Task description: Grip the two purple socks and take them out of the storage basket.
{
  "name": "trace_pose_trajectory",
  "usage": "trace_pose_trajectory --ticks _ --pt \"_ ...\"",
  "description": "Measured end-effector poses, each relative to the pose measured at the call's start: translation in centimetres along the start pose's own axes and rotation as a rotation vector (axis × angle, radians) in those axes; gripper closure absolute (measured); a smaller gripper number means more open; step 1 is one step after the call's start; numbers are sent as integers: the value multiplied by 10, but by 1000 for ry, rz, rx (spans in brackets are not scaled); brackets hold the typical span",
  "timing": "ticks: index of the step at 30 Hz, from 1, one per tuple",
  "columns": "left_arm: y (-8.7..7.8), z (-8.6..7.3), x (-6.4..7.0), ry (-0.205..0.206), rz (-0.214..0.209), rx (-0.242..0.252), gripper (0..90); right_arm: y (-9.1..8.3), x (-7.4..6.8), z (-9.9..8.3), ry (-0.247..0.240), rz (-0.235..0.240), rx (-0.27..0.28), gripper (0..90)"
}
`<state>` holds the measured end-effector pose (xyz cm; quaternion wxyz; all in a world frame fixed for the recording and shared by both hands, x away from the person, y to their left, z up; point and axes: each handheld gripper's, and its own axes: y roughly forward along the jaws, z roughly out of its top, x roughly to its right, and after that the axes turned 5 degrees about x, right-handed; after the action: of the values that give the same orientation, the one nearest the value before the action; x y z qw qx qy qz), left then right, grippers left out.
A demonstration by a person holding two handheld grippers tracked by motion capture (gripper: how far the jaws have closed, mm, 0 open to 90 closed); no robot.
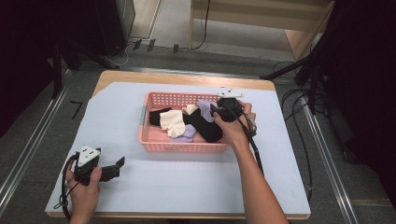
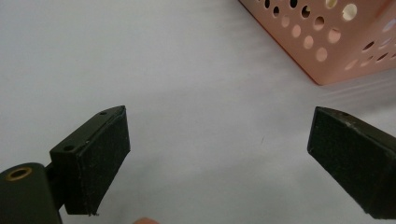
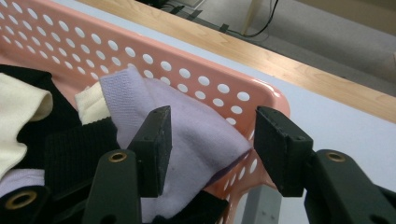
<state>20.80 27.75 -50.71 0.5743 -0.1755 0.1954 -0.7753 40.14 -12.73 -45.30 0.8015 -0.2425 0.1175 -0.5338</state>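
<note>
While the right gripper [image 3: 210, 149] hangs spread over the basket's [image 1: 173, 146] far right corner, the lilac sock [image 3: 187, 140] lies between its jaws. Well apart at near left, the left gripper [image 1: 114, 168] rests spread, holding nothing.

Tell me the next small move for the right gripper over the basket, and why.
Probably close the right gripper on the lavender sock. Its jaws stand open, with that sock's fold between them against the pink basket corner, so a slight push down and a squeeze should catch it.
</note>
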Motion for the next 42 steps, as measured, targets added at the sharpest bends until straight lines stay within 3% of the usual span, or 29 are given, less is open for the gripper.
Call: trace_pose_trajectory --ticks 11,18,20,21,24,26,29,32,34,35,36,37,40,42 --pt "-1 0 -1 -9 -10 9 66 12 3 7 -24 76 -65 464" --pt "-1 0 -1 -9 -11 8 66 25 4 3 -111 81 -80 448" --pt "-1 0 -1 -9 -10 8 66 27 6 1 -148 123 -61 434" --pt "-1 0 -1 -8 -12 7 66 27 6 1 -148 123 -61 434" --pt "-1 0 -1 -8 -13 8 66 23 6 2 -144 196 -36 462" --pt "-1 0 -1 -9 -11 9 66 23 6 3 -149 216 -37 452" --pt "-1 0 -1 -8 -10 7 66 27 8 2 -129 220 -71 402" --pt "-1 0 -1 -5 -7 4 66 31 6 3 -166 214 -94 386" --pt "0 0 0 -2 -5 4 66 33 2 3 -231 194 -115 387" --pt "0 0 0 -1 -4 2 67 34 -3 2 -305 146 -135 430" --pt "0 0 0 -2 -4 3 66 35 -5 1 -335 125 -137 481" --pt "0 0 0 -1 -5 1 66 35 -5 1 -335 125 -137 481" --pt "0 0 0 -1 -6 0 67 36 -4 3 -409 109 -168 696" --pt "0 0 0 -1 -7 -1 67 35 0 6 -390 130 -180 790"
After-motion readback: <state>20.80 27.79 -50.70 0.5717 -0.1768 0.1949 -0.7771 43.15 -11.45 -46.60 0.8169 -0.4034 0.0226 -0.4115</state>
